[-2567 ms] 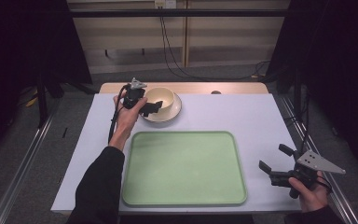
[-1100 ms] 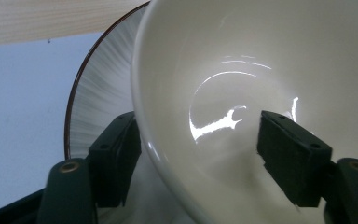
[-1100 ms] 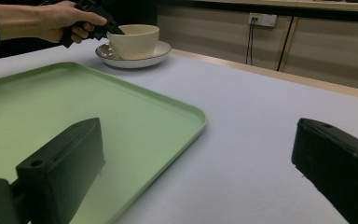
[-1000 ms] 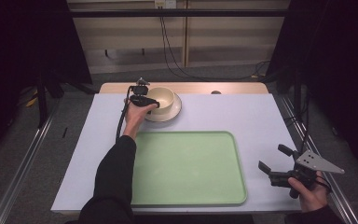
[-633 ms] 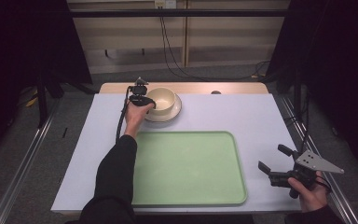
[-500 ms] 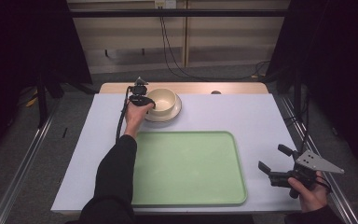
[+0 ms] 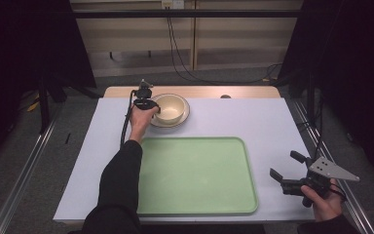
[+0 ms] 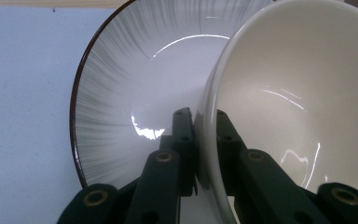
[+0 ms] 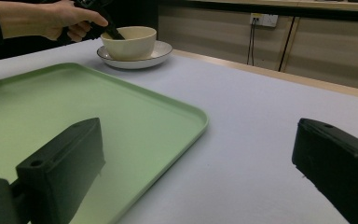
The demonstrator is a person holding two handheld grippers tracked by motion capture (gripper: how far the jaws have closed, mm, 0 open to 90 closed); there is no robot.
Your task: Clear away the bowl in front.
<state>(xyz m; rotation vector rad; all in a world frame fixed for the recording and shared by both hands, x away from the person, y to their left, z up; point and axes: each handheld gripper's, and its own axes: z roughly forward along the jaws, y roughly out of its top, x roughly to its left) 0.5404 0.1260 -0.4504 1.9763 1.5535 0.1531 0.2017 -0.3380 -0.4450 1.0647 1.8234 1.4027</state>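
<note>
Left gripper [image 8: 205, 140] clamps the rim of the bowl [image 7: 169, 108], seated on the plate [image 7: 185, 113] at the table's far side. Right gripper [image 7: 286, 170] idles open. Next, probably, lift toward the tray [image 7: 195, 175].

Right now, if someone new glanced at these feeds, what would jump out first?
The big green tray lying bare at the near middle of the white table. Behind it, at the far left, the left gripper has its jaws closed on the rim of a cream bowl that sits on a striped plate. The right gripper is held open off the tray's near right corner.
</note>
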